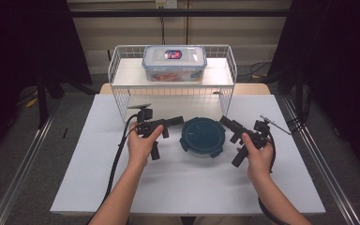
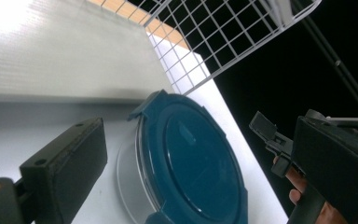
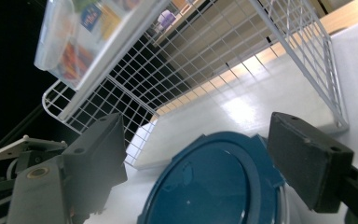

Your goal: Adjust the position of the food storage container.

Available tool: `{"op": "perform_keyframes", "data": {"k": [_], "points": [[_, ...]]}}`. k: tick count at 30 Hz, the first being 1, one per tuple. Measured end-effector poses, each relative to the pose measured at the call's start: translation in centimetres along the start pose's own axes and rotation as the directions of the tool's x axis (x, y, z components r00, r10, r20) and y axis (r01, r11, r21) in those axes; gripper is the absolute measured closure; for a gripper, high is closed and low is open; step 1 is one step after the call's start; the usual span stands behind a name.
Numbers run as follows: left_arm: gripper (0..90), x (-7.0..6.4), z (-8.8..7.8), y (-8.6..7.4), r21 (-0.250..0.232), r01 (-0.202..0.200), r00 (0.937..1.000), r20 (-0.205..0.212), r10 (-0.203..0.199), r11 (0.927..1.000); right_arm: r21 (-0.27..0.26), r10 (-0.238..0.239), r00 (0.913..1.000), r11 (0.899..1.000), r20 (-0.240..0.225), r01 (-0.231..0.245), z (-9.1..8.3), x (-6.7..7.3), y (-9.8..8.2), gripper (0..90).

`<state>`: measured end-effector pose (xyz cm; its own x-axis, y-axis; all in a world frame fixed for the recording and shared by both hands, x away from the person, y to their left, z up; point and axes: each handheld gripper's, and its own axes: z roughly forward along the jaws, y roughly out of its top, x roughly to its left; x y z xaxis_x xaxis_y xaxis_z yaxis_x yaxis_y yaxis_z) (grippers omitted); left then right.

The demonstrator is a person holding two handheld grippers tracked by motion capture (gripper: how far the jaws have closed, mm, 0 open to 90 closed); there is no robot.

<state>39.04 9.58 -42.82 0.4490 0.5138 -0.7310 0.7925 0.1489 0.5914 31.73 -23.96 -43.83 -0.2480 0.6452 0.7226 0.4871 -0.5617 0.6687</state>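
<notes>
A round clear container with a dark teal clip lid [image 1: 202, 137] sits at the middle of the white table [image 1: 98, 187]. My left gripper [image 1: 172, 125] is at its upper left and my right gripper [image 1: 230, 127] at its upper right, both close to the rim. In the left gripper view the lid [image 2: 196, 163] lies between my left gripper's [image 2: 200, 140] wide-open jaws. The right gripper view shows the same lid [image 3: 209, 186] low between my right gripper's [image 3: 196, 130] spread jaws. Nothing is held.
A white wire shelf [image 1: 122, 101] stands just behind the round container, its legs near both grippers. On top rests a clear rectangular box [image 1: 174, 63] with a clip lid and colourful contents. Bare table lies toward the front edge; dark floor surrounds it.
</notes>
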Motion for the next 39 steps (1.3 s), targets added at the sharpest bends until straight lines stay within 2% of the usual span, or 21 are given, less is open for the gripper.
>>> {"op": "perform_keyframes", "data": {"k": [3,5,6,8,10,12,15,18,21,24,28,29,33,36,39], "points": [[5.0,0.3,0.2,-0.4,0.018,-0.003,1.0000,-0.003,0.004,0.9998,0.001,0.000,1.0000,1.000,0.009,0.000,-0.1,-0.3,-0.2,18.6],[7.0,0.5,0.5,-0.8,0.020,0.020,0.9998,0.002,-0.020,0.9996,0.001,0.009,0.9997,1.000,0.021,-0.009,-0.1,-0.8,-0.4,18.9],[8.7,0.7,0.6,-0.9,0.021,0.013,0.9999,-0.007,-0.012,0.9997,0.004,0.014,0.9996,1.000,0.024,-0.014,-0.1,-1.0,-0.6,19.8],[11.3,0.8,0.9,-1.4,0.044,0.018,0.9997,-0.017,-0.017,0.9989,0.014,0.012,0.9986,1.000,0.052,-0.013,-0.2,-1.6,-0.9,23.1],[14.8,0.9,1.3,-1.6,0.052,0.008,0.9993,-0.038,-0.006,0.9986,0.017,0.021,0.9976,1.000,0.066,-0.022,-0.3,-2.2,-1.1,24.9],[18.1,0.9,1.4,-1.6,0.051,0.012,0.9993,-0.035,-0.010,0.9986,0.024,0.027,0.9956,0.999,0.089,-0.029,-0.5,-2.6,-1.2,26.2],[23.9,1.0,1.4,-1.7,0.047,0.005,0.9992,-0.040,-0.003,0.9989,0.025,0.038,0.9944,0.999,0.099,-0.041,-0.8,-2.9,-1.2,32.4],[31.8,1.1,1.6,-1.8,0.058,0.013,0.9994,-0.033,-0.012,0.9982,0.036,0.063,0.9936,0.997,0.094,-0.067,-0.8,-3.1,-1.4,35.9],[33.6,1.2,1.7,-1.9,0.073,0.004,0.9987,-0.050,0.000,0.9973,0.060,0.096,0.9915,0.993,0.088,-0.101,-0.8,-3.2,-1.8,36.7],[37.1,1.4,1.8,-2.1,0.060,-0.011,0.9986,-0.051,0.014,0.9981,0.082,0.092,0.9923,0.992,0.082,-0.099,-0.8,-3.0,-2.3,39.4],[38.4,1.5,2.0,-2.3,0.069,0.012,0.9985,-0.054,-0.008,0.9975,0.099,0.107,0.9923,0.989,0.063,-0.113,-0.5,-2.8,-2.8,42.9],[38.9,1.6,2.0,-2.3,0.070,0.006,0.9987,-0.050,-0.002,0.9975,0.097,0.107,0.9925,0.989,0.060,-0.112,-0.5,-2.8,-2.9,45.6],[41.0,1.9,2.3,-2.3,0.047,0.018,0.9991,-0.040,-0.016,0.9987,0.093,0.094,0.9923,0.990,0.080,-0.101,-0.7,-2.9,-3.0,49.9],[42.6,2.2,2.6,-2.4,0.037,0.031,0.9990,-0.034,-0.029,0.9988,0.100,0.102,0.9910,0.989,0.086,-0.111,-0.9,-3.2,-2.9,56.3],[45.9,2.3,2.9,-2.6,0.040,0.061,0.9980,-0.015,-0.061,0.9973,0.099,0.121,0.9892,0.987,0.083,-0.129,-0.9,-3.4,-3.0,57.2]]}}
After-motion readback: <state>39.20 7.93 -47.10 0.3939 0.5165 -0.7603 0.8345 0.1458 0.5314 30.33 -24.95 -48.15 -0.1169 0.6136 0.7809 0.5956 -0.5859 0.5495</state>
